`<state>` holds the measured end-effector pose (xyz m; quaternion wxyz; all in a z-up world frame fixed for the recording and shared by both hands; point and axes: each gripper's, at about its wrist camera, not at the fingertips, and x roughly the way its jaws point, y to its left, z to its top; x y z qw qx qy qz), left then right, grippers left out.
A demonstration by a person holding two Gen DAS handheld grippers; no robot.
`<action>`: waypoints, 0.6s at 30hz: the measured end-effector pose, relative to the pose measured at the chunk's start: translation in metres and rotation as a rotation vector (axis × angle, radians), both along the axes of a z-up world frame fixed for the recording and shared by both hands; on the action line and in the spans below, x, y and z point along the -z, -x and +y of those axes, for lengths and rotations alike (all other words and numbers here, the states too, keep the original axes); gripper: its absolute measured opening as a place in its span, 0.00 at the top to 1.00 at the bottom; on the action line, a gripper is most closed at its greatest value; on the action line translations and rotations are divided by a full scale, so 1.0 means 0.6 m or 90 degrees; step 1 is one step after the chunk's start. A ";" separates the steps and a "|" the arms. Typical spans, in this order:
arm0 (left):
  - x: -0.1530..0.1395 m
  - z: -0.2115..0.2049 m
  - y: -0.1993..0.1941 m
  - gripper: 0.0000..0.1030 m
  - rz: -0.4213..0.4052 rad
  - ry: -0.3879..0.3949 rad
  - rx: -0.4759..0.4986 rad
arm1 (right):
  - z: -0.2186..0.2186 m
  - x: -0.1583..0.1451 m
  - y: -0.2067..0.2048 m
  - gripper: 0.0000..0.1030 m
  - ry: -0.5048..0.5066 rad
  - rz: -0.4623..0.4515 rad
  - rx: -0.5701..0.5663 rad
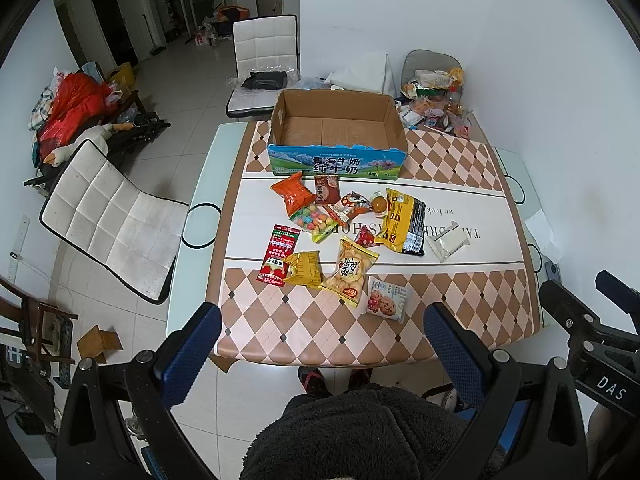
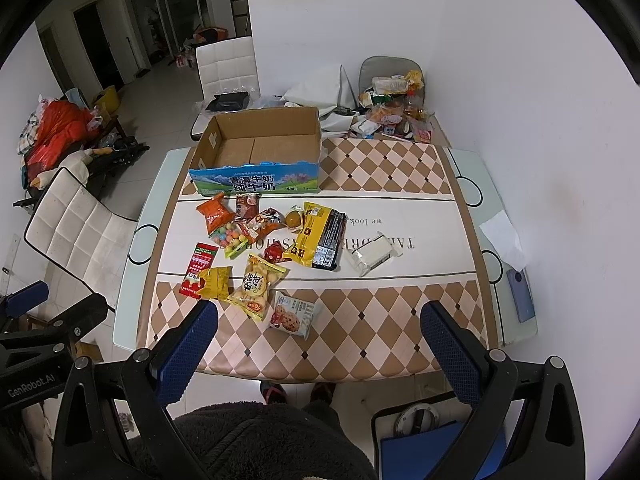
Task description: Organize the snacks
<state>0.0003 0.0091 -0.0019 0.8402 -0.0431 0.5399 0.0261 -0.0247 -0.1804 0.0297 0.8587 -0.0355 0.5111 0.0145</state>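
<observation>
Several snack packets lie loose in the middle of the table: an orange bag (image 1: pixel 293 193), a red sachet (image 1: pixel 279 254), a round-biscuit bag (image 1: pixel 349 270), a cookie pack (image 1: pixel 386 298) and a yellow-black bag (image 1: pixel 403 220). Behind them stands an empty cardboard milk box (image 1: pixel 338 133) (image 2: pixel 258 148). My left gripper (image 1: pixel 322 330) hovers open above the table's near edge, nothing between its fingers. My right gripper (image 2: pixel 318 330) is open too, held above the near edge, short of the cookie pack (image 2: pixel 291 315).
A white tissue pack (image 1: pixel 446 243) lies right of the snacks. A pile of food clutter (image 1: pixel 436 96) fills the far right corner. White chairs stand at the left (image 1: pixel 112 216) and behind the box (image 1: pixel 264 52). A phone (image 2: pixel 520 294) rests on the table's right rim.
</observation>
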 end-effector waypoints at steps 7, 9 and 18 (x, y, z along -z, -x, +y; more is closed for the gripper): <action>0.033 0.009 -0.027 0.00 -0.013 -0.002 0.010 | 0.000 0.026 -0.003 0.00 -0.020 0.015 0.016; 0.053 0.013 -0.042 0.00 -0.018 -0.006 0.015 | -0.005 0.046 -0.017 0.00 -0.033 0.018 0.034; 0.185 0.031 -0.152 0.00 0.042 -0.023 0.031 | -0.032 0.186 -0.177 0.00 -0.068 0.097 0.102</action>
